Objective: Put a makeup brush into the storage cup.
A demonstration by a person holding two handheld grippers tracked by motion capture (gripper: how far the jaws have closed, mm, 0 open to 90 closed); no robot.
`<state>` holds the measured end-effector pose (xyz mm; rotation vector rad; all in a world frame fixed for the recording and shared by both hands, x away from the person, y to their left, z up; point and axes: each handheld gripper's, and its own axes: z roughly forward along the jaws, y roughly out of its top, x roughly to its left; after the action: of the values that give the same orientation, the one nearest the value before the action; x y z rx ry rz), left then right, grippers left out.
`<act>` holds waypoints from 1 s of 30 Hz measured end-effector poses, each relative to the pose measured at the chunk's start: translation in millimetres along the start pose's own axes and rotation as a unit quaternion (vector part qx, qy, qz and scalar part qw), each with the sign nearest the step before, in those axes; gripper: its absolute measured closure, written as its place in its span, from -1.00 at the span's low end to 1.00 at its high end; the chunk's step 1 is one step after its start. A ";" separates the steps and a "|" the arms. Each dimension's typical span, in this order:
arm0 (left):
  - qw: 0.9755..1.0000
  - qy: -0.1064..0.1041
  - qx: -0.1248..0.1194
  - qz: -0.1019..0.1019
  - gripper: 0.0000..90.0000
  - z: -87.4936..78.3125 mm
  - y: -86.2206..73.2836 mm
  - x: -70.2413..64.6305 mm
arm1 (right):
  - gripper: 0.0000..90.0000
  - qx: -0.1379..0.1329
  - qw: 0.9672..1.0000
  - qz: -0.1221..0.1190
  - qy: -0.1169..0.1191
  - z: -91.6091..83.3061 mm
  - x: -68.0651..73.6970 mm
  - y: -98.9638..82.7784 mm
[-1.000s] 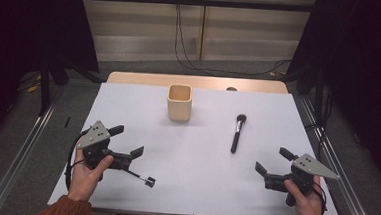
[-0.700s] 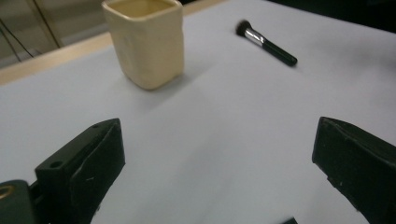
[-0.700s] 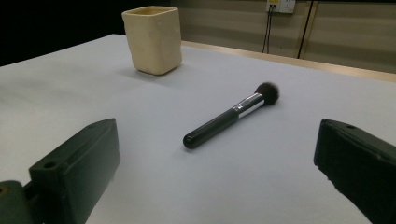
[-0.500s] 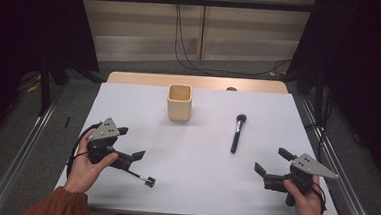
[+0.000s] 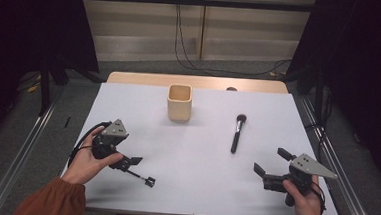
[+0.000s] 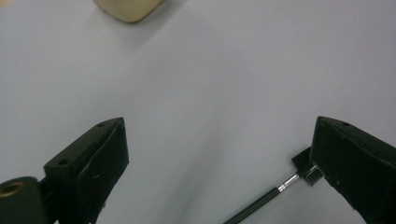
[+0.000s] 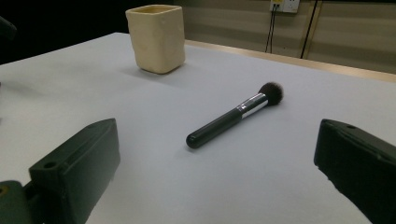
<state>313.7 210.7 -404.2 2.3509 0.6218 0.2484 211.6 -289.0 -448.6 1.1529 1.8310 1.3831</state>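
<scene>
- Standing upright toward the far middle of the white table (image 5: 200,153), the cream square cup (image 5: 179,103) shows nothing inside in the high view; only its inner walls are visible, and the bottom cannot be made out.
- From the right gripper view the cup (image 7: 155,38) is seen from the side, so its contents cannot be judged there.
- To the cup's right, well apart from it, a black makeup brush (image 5: 237,133) lies flat on the table, bristle head pointing toward the far edge, handle toward the person.
- In the right gripper view the makeup brush (image 7: 233,120) lies ahead of the jaws, between them in the picture but not touched.
- The right gripper (image 5: 272,168), held near the front right corner, has its jaws spread wide and grips nothing.
- The left gripper (image 5: 142,170), held at the front left, is also spread wide; one jaw reaches out over the table with nothing between the two.
</scene>
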 end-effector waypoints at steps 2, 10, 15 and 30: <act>1.000 -0.008 0.006 0.005 -0.90 0.1 1.5 -0.8 | -1.00 0.001 1.000 0.001 0.001 -0.1 -0.2 -0.2; 0.997 -0.017 0.063 0.044 -0.92 12.1 2.0 -7.0 | -1.00 0.001 1.000 0.000 0.003 0.0 0.0 0.1; 0.993 -0.048 0.087 0.066 -0.91 18.1 -0.6 -8.8 | -1.00 0.001 1.000 0.000 0.003 0.1 0.1 -0.1; 0.978 -0.090 0.162 0.101 -0.84 39.2 -7.0 -23.3 | -1.00 0.003 1.000 0.000 0.006 0.0 0.4 0.0</act>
<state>304.1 181.3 -438.4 2.7165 0.3555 0.0235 211.4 -288.7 -448.5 1.1502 1.8454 1.3885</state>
